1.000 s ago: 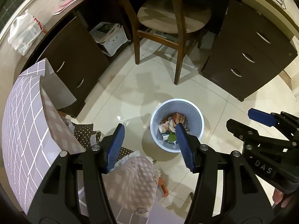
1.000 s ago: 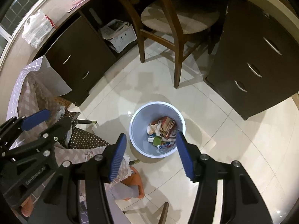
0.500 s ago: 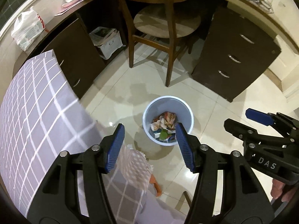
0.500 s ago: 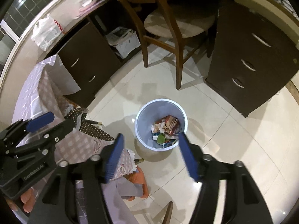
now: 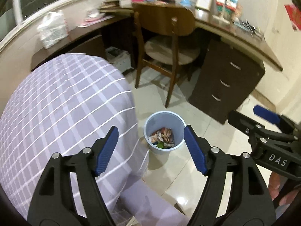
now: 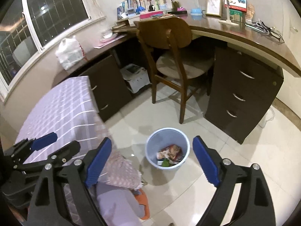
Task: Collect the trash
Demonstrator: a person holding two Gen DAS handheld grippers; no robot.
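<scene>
Since a second ago both views have lifted from the floor toward the desk. The left gripper (image 5: 151, 151) and right gripper (image 6: 151, 162) are opening, jaws spread and empty. The waste bin (image 6: 150, 146), holding crumpled trash (image 6: 170, 155), sits framed between each pair, well below. Judged: deposit complete.

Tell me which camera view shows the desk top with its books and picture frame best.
The right wrist view: the desk top is sharp there, with books and picture frame clear. In the left wrist view the desk top is motion-blurred and its items are hard to tell.
</scene>
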